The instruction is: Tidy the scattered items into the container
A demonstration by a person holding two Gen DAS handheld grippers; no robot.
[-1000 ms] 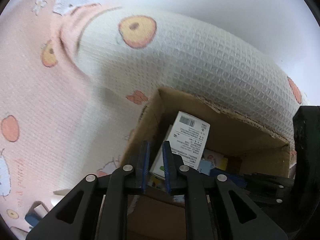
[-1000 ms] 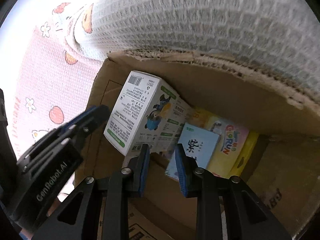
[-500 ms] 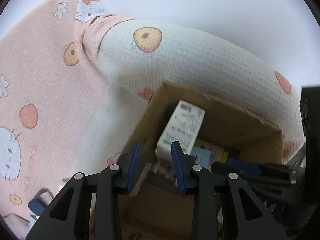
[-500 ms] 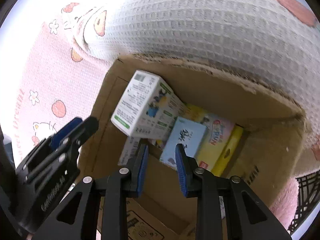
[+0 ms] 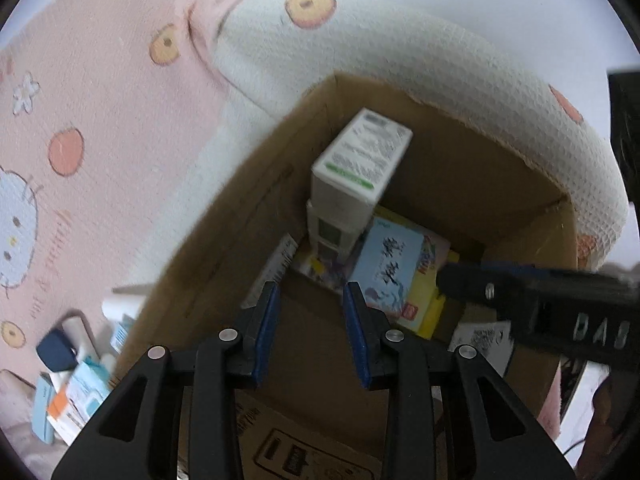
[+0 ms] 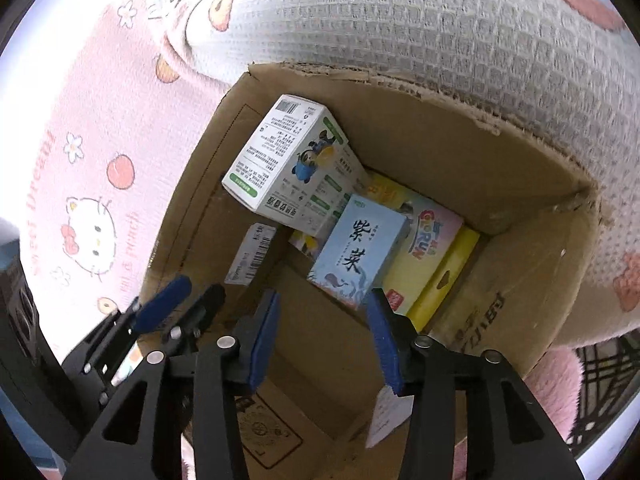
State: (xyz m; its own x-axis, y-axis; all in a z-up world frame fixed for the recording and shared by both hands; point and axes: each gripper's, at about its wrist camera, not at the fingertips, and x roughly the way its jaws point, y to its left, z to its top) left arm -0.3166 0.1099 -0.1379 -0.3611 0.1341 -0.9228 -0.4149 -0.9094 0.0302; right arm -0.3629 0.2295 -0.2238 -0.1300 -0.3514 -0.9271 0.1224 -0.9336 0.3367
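Your left claw (image 5: pixel 311 302) and right claw (image 6: pixel 323 312), just opening, hang empty over one cardboard box (image 6: pixel 500 184) on waffle-weave bedding (image 6: pixel 400 20). Inside: one white-green carton (image 6: pixel 280 160), one pale-blue carton (image 6: pixel 360 248), one yellow packet (image 6: pixel 440 276).

The carton (image 6: pixel 472 184) sits on the bed (image 6: pixel 100 128), its far wall against a pillow (image 6: pixel 400 28). Inside, a tall box (image 6: pixel 288 164) leans in the far left corner. A seaweed box (image 6: pixel 360 252) lies just right of it, resting on a flat pack (image 6: pixel 428 248) that reaches the right wall. A label (image 6: pixel 252 254) is on the left wall. Left of the carton, small items (image 5: pixel 72 384) lie scattered on the bed. Both tools hang above the carton, the left tool (image 5: pixel 311 316) left of the right tool (image 6: pixel 324 324).
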